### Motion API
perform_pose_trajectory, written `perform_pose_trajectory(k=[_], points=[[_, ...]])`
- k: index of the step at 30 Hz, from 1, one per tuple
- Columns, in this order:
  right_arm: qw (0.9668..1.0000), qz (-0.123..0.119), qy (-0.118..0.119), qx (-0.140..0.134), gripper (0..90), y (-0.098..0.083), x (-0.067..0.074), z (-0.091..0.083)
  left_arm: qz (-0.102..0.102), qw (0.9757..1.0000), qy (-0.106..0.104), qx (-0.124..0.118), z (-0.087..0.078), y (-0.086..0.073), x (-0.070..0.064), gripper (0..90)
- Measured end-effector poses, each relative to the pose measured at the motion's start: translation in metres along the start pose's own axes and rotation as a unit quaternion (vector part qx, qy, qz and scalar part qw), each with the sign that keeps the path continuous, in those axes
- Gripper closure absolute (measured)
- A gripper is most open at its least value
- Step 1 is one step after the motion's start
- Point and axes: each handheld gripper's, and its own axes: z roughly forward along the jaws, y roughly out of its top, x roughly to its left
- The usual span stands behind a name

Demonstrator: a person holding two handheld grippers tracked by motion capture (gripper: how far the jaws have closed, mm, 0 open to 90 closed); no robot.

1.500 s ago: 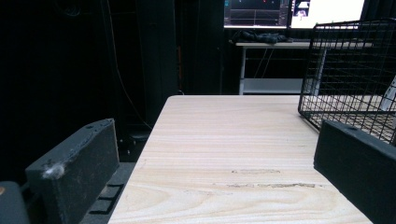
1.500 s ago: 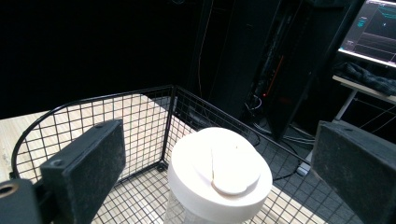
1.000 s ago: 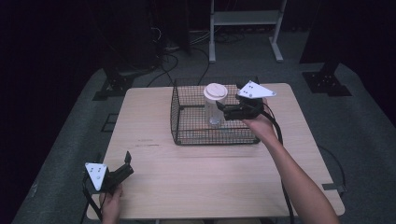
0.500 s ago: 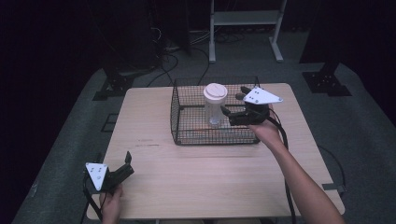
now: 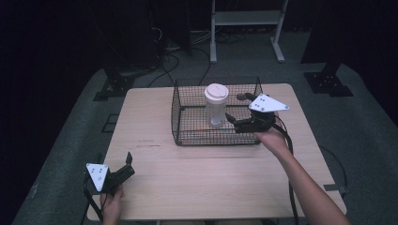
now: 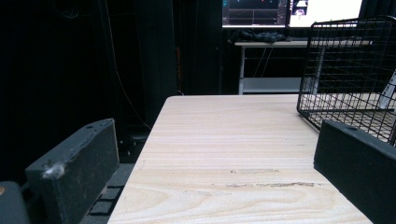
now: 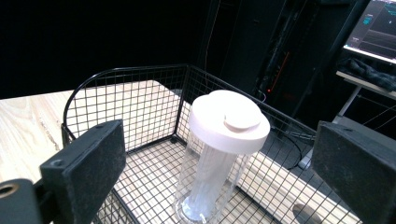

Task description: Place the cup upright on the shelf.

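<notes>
A clear jar with a white lid (image 5: 216,104) (image 7: 223,154) stands upright inside a black wire basket (image 5: 187,122) (image 7: 135,100) (image 6: 350,70) at the back middle of the wooden table (image 5: 206,173). My right gripper (image 5: 233,123) hangs open just right of the jar, over the basket's right part, jaws pointing left toward it and apart from it. In the right gripper view the jar stands between the two spread jaws, a little ahead of them. My left gripper (image 5: 126,165) rests open at the table's front left corner, with nothing between its jaws.
A white desk frame (image 5: 244,28) stands behind the table. Dark stands and cables lie on the grey floor (image 5: 356,117) around it. Monitors (image 6: 289,11) glow in the left gripper view, beyond the table's far edge.
My right gripper has come down and drawn back slightly right from the jar, which now stands on the basket floor. The left gripper has not moved.
</notes>
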Motion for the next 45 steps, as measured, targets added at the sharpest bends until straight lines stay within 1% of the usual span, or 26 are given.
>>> perform_pose_trajectory(k=[10,18,29,36,37,38,39,42,44,45], points=[[1.0,0.0,0.001,0.007,2.8,-0.01,0.003,-0.009,-0.001,1.0,0.0,-0.001,0.0,0.0,0.0,0.0],[0.9999,0.013,-0.002,0.008,2.8,-0.022,0.001,-0.019,0.0,1.0,0.0,0.0,0.0,0.0,0.0,0.0],[0.9998,0.017,-0.002,0.012,2.8,-0.03,0.002,-0.03,0.0,1.0,0.0,0.0,0.0,0.0,0.0,0.0],[0.9996,0.025,-0.003,0.01,2.8,-0.04,0.003,-0.039,0.001,1.0,0.0,0.0,0.0,0.0,0.0,0.0],[0.9995,0.027,-0.002,0.014,2.8,-0.04,0.003,-0.04,0.001,1.0,0.0,0.0,0.0,0.0,-0.001,0.0],[0.9995,0.029,-0.005,0.008,2.8,-0.043,0.004,-0.043,0.001,1.0,0.0,0.0,0.0,0.0,-0.001,0.0],[0.9995,0.029,-0.005,0.008,2.8,-0.043,0.004,-0.043,0.001,1.0,0.0,0.0,0.0,0.0,-0.001,0.0],[0.9994,0.031,-0.007,0.012,2.8,-0.05,0.004,-0.048,0.001,1.0,0.0,0.001,0.0,0.0,-0.001,0.0],[0.9994,0.031,-0.007,0.016,2.8,-0.051,0.004,-0.049,0.003,1.0,0.0,0.001,0.0,0.0,-0.001,0.0],[0.9994,0.033,-0.009,0.012,2.8,-0.052,0.004,-0.05,0.003,1.0,0.0,0.0,0.0,0.0,-0.001,0.0]])
